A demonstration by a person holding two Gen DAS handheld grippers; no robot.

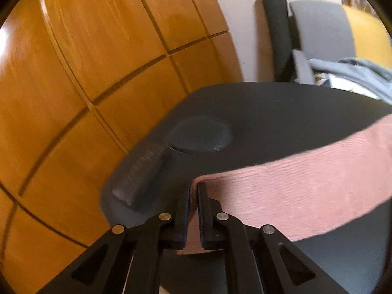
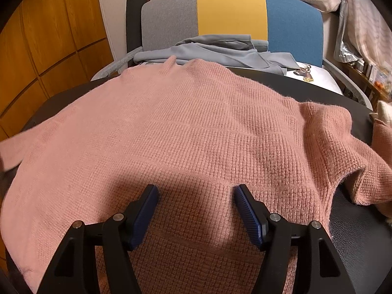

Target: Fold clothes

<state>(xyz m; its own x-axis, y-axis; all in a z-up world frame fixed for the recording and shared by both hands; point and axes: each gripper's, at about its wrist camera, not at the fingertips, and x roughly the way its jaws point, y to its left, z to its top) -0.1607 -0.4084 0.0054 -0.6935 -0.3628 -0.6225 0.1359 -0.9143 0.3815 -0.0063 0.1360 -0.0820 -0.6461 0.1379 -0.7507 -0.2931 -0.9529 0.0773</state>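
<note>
Sweater (image 2: 171, 132), pink and waffle-knit, lies spread flat over a dark table (image 2: 352, 245), covering most of it.

Farthest left, in the left wrist view, orange wood panels (image 1: 73, 85) fill the background. Next comes the table's dark edge (image 1: 269, 112), with a round raised patch (image 1: 199, 134) and a dark bar (image 1: 139, 176) lying on it (both blurred, so what they are is unclear). The left gripper (image 1: 193, 196) has its jaws nearly closed on the end of a sleeve (image 1: 306, 178), the pink knit pinched between the two pads, and the sleeve runs off to the right across the table.

In the right wrist view, the sleeve (image 2: 9, 152) reaches toward the left border from the sweater's body. The right gripper (image 2: 196, 196) hangs just over the hem side of the sweater with its jaws wide apart and nothing between them; whether the tips touch the knit I cannot tell. Beyond the collar stands a chair (image 2: 230, 9) with a gray, yellow and blue back, and a gray-blue garment (image 2: 220, 51) lies heaped on its seat. To the right, the sweater's other sleeve (image 2: 362, 161) sits bunched and folded near the table's edge, with pale fabrics (image 2: 362, 12) hanging behind.
</note>
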